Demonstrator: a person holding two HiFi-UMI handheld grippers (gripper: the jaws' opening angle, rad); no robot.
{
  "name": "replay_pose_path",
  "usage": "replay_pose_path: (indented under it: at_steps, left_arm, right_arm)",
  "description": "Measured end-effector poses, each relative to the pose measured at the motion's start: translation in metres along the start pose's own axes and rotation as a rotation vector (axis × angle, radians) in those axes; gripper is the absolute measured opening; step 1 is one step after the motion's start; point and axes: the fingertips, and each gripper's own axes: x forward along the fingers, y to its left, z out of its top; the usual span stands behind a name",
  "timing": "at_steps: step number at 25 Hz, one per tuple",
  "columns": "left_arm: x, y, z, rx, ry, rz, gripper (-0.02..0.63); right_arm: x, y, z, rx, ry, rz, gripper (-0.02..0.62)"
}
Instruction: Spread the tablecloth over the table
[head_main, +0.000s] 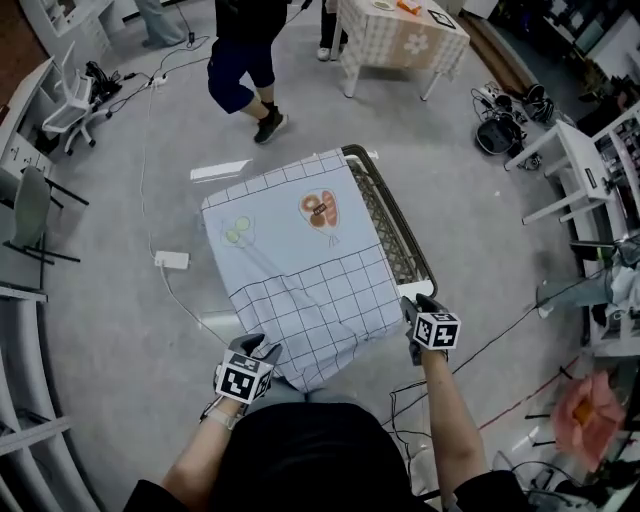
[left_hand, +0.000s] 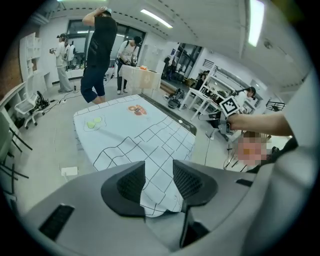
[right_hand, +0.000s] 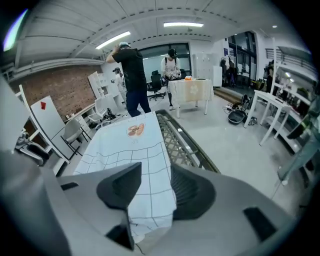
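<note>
Tablecloth of pale blue fabric lay over a dark-framed table with a lattice shelf, its long axis running away from the person and tilted a little to the left in the head view. Its far half was plain blue with a green printed motif and an orange one, and its near half carried a dark grid of lines. It sat toward the table's left side, so the right long rail and the lattice beside it were bare. The near edge hung off the table's near end and sagged to a point between the two hands.

Left gripper held the cloth's near left corner: in the left gripper view the jaws stood partly apart with a gathered fold of the cloth pinched between the ribbed pads, its tip hanging below them.

Right gripper held the near right corner beside the table's rail; in the right gripper view its jaws were likewise part-way closed on a fold of the cloth.

Beyond the table's far end a person in dark clothes stood on the grey floor
</note>
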Motion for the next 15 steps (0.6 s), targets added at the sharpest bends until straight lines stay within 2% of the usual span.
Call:
replay_pose_path:
  at_steps: [3,6,10,15]
  left_arm:
    - [0.007,0.015,0.009,-0.034,-0.017,0.001,0.179]
    - [0.016,0.030,0.015,-0.059,-0.019,0.005,0.179]
    - [0.028,0.039,0.018,-0.086,-0.009,0.016,0.179]
    - [0.039,0.032,0.019,-0.162,-0.009,0.053,0.180]
  right_arm:
    - [0.021,-0.003,0.029,-0.051,0.010,-0.028,0.173]
    - [0.044,-0.003,0.050,-0.077,0.028,-0.019,0.173]
    - [0.075,0.002,0.069,-0.117,0.068,0.014,0.176]
    - [0.114,0.007,0.089,-0.188,0.120,0.081,0.179]
